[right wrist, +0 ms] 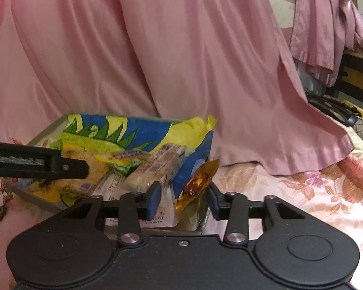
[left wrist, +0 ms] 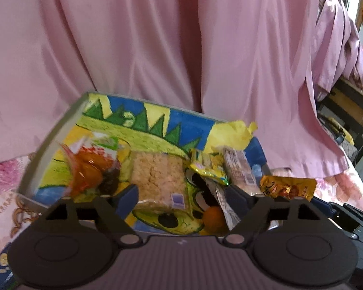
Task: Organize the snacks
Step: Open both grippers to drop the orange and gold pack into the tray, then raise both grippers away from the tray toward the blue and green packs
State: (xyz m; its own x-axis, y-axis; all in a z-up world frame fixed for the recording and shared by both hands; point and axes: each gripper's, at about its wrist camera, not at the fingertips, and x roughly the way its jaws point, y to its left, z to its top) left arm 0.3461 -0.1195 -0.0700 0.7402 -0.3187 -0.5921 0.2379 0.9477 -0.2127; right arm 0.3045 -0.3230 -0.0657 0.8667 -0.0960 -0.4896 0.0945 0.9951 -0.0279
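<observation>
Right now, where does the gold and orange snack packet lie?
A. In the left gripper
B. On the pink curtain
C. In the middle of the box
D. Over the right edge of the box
D: the gold and orange packet hangs over the right edge of the box, partly outside.

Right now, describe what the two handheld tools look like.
Both match: the left tool and the right tool each have a ribbed dark body, two round black discs, black linkage bars on silver pivot pins, and two blue fingers. Seen from the right wrist, the left tool's black side bar carries pale lettering, too blurred to read.
</observation>
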